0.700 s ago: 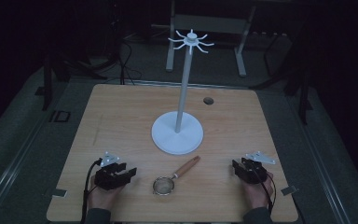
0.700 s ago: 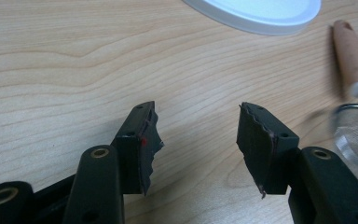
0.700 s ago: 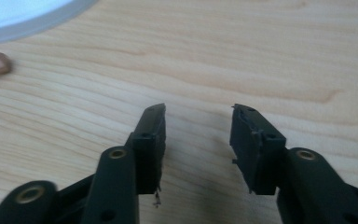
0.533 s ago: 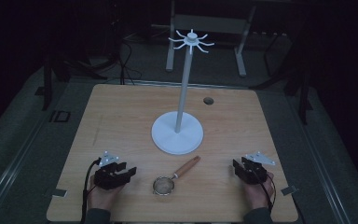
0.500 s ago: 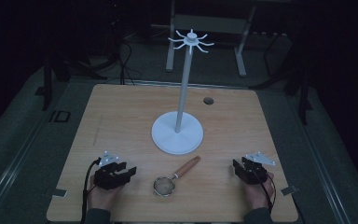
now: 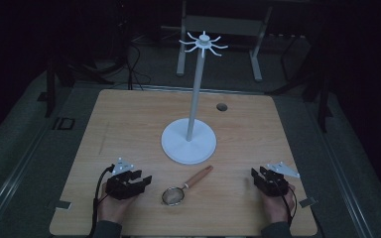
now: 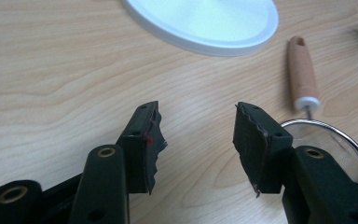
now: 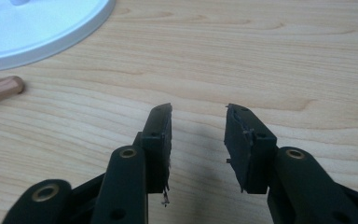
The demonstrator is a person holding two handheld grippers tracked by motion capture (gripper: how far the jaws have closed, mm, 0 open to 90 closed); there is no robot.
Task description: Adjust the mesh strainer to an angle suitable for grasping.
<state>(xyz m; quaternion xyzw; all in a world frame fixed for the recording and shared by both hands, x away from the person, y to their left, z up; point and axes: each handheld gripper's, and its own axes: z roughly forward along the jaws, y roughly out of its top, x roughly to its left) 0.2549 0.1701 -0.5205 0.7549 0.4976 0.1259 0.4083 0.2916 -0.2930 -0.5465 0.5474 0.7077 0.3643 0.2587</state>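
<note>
On light wood-grain table (image 6: pixel 129 119), centre: white stand (image 6: pixel 189 141), round flat base, thin upright pole, crown of radiating hooks at top. Small dark round hole (image 6: pixel 222 106) in tabletop beyond base, toward far right.

Near edge, between both hands: small mesh strainer (image 6: pixel 174 195), metal rim, wooden handle with white collar, handle angled up toward stand base; bowl end nearest person. Lying flat, apart from base, untouched by either tool.

Near left: left gripper (image 6: pixel 129 182), black, held in hand, cable trailing back, grey three-cornered plate on top. Jaws spread, nothing between them, wood visible in gap (image 7: pixel 198 137). Strainer rim just beside right-hand jaw in left gripper view (image 7: pixel 328 140).

Near right: right gripper (image 6: pixel 263 179), black, grey plate on top, held in hand. Jaws spread, empty, bare wood between (image 8: pixel 199 140). Handle tip and base edge at upper left of right gripper view.
</note>
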